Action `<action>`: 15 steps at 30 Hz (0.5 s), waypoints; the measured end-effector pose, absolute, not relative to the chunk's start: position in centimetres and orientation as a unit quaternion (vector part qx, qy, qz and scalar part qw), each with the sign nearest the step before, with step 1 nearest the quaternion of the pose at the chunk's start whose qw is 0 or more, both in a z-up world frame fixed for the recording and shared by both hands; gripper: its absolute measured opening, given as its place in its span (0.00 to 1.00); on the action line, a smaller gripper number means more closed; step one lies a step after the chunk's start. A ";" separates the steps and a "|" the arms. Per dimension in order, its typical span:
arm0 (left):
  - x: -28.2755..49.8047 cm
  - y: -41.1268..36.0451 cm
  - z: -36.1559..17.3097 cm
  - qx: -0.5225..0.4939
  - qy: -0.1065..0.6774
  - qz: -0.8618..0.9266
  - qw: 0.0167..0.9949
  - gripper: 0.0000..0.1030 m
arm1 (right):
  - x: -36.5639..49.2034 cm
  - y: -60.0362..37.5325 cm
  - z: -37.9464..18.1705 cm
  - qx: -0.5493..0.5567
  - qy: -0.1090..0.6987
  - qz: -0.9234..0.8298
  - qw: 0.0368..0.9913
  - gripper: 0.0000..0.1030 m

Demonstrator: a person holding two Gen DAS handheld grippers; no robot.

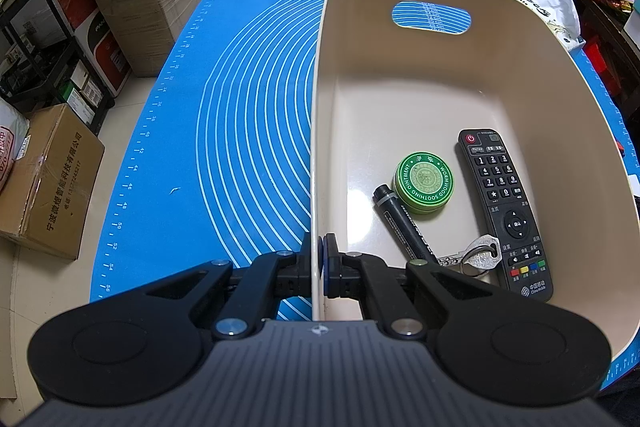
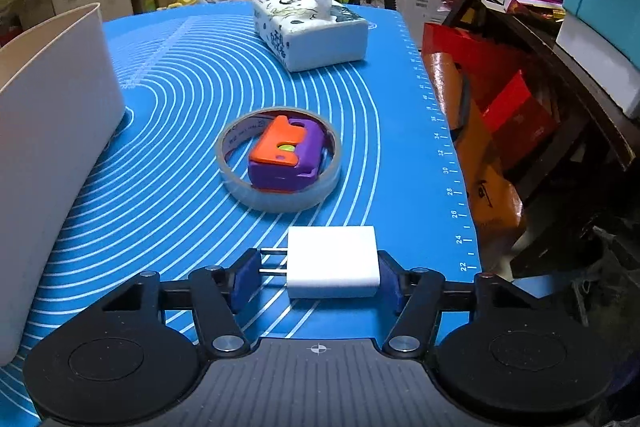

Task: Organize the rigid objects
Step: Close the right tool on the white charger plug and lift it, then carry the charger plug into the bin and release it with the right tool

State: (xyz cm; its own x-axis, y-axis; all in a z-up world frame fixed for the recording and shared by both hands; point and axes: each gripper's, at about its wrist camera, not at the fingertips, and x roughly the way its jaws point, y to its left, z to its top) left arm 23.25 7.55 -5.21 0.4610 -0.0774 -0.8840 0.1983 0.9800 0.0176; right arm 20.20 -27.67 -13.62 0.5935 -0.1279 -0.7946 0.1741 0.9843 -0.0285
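Here, the right tool [image 2: 318, 277] straddles a white charger [image 2: 333, 262] lying on the blue mat [image 2: 192, 75] near the worktop's right edge, its pads spread either side, one facing the prongs, the other at or almost at the body's far end; it looks like the grasp step, not yet squeezed. The left tool [image 1: 318, 263] pinches the near wall of the beige bin [image 1: 520, 75], one pad inside, one outside, apparently steadying it. Inside the bin lie a black marker [image 1: 404, 223], a key [image 1: 482, 253], a green ointment tin [image 1: 424, 183] and a remote [image 1: 504, 211]; the bin's far half is bare. Next, by judgement: clamp the charger, lift it over the bin's tall rim at left, and release in that bare part. Beyond the charger sits a tape roll [image 2: 280, 163] ringing an orange-and-purple toy [image 2: 286, 155], then a tissue box [image 2: 310, 31]; the mat's right edge drops off close by
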 end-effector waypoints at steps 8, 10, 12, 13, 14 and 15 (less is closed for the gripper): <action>23.2 7.5 -5.2 0.059 0.513 -0.081 0.853 0.04 | 19.9 -27.2 -12.7 0.025 0.439 -0.090 0.894 0.62; 23.2 7.5 -5.2 0.058 0.513 -0.081 0.852 0.04 | 19.8 -26.9 -12.0 0.029 0.431 -0.088 0.898 0.63; 23.3 7.5 -5.2 0.058 0.513 -0.081 0.852 0.04 | 19.7 -26.4 -11.2 0.028 0.420 -0.087 0.903 0.62; 23.3 7.5 -5.2 0.058 0.513 -0.081 0.852 0.04 | 19.6 -26.1 -10.6 0.028 0.413 -0.086 0.906 0.63; 23.3 7.5 -5.2 0.058 0.513 -0.081 0.852 0.04 | 19.6 -25.8 -10.1 0.028 0.406 -0.085 0.909 0.63; 23.3 7.5 -5.2 0.058 0.513 -0.081 0.852 0.04 | 19.6 -25.6 -9.6 0.025 0.401 -0.083 0.912 0.63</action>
State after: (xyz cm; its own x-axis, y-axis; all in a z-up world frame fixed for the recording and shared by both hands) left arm 23.26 7.53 -5.24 0.4597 -0.0789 -0.8846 0.1979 0.9801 0.0154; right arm 19.56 -25.56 -9.64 0.6638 -0.1313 -0.7363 0.1719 0.9849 -0.0206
